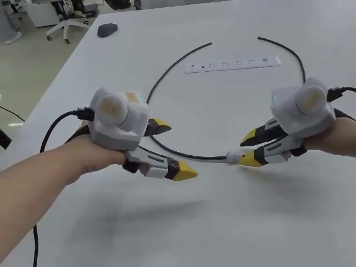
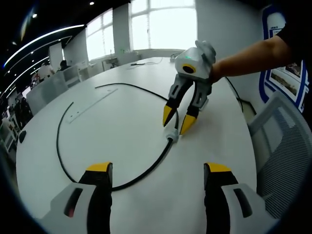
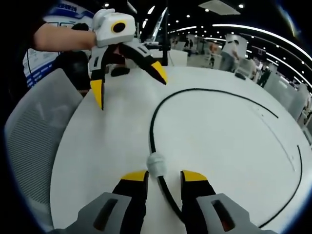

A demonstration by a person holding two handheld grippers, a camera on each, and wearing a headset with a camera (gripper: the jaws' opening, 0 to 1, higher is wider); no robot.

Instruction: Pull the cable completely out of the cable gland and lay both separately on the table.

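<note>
White table (image 1: 233,222), wide and mostly bare; you're holding both grippers over its near part.

Black cable (image 1: 208,158) lies flat on the table in one big open loop. Its two ends lie apart on the far side, one at each end of the power strip (image 1: 233,63), which lies inside the loop.

Your left gripper (image 1: 179,150): jaws spread wide and holding nothing. It hangs above the near run of the cable with one yellow tip on each side. I can't tell whether either tip touches the cable.

Your right gripper (image 1: 248,149): jaws apart with a gap wider than the cable. The right gripper view shows the cable running back between the two jaws, not pinched. The tips point toward your left gripper.

Cable gland (image 1: 233,157): small and white, threaded on the cable on the table, just ahead of your right gripper's yellow tips. Cable comes out of both sides of it.

Far left, near the table edge, lies a small dark mouse (image 1: 107,29). An office chair (image 1: 65,22) stands on the floor beyond.
</note>
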